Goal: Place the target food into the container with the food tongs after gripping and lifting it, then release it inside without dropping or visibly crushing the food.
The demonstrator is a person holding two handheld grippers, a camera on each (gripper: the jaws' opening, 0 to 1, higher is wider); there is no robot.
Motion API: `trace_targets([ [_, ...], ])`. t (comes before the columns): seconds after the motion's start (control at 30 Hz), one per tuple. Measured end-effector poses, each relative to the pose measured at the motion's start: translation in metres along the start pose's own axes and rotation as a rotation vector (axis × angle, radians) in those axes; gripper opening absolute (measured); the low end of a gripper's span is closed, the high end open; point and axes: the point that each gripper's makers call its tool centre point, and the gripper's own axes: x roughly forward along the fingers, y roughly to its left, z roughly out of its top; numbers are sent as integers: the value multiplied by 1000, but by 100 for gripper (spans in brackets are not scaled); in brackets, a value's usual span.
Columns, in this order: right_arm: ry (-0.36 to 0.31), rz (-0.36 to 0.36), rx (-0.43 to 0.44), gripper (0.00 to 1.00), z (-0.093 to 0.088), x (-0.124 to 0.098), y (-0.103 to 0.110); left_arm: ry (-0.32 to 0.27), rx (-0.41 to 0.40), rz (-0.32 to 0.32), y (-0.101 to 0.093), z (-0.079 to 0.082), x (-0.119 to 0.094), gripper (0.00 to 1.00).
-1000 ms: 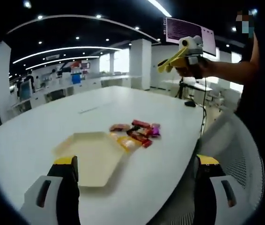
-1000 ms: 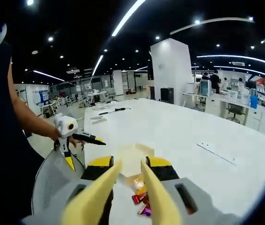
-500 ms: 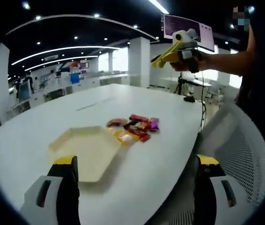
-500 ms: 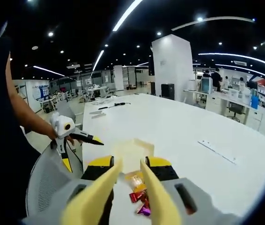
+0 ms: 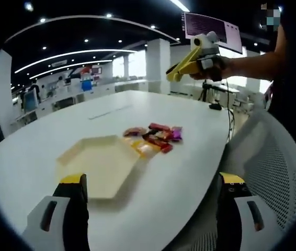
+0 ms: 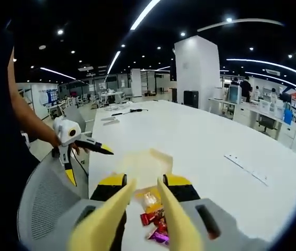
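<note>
While the wrapped sweets (image 5: 156, 140) lie untouched on the worktop (image 5: 43, 141) just beside the hexagonal tray (image 5: 98, 164), the right hand-held gripper (image 6: 143, 222) hovers above them clasping yellow tongs (image 6: 177, 230), tips parted; the left hand-held gripper (image 5: 150, 209) is spread, empty. Next: descend, pinch one gently.

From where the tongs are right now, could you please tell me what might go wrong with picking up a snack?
The wrapped snacks lie heaped and touching, so the yellow tongs could catch two or scatter the pile. The tongs hang well above them, open, so the descent may land off-target. The hexagonal tray is shallow-rimmed and near the table edge; a knock might shift it.
</note>
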Motion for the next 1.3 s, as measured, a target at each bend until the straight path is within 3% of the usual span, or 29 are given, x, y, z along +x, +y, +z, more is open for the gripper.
trace_targets([
  [0.37, 74, -52, 18, 26, -29, 22, -31, 19, -7, 1, 1, -5, 0, 99],
  [0.73, 139, -1, -34, 26, -48, 42, -17, 41, 7, 12, 4, -10, 0, 96],
  [0.8, 148, 22, -36, 26, -51, 51, -14, 67, 40, 8, 1, -14, 0, 95],
  [0.9, 192, 61, -64, 27, -65, 68, -6, 42, 97, 29, 2, -7, 0, 99],
  [1.03, 220, 91, -80, 26, -77, 81, -1, 30, 68, 54, 11, -8, -3, 99],
  [1.3, 278, 138, -125, 26, -98, 99, 1, 44, 56, 45, 9, -10, -2, 99],
])
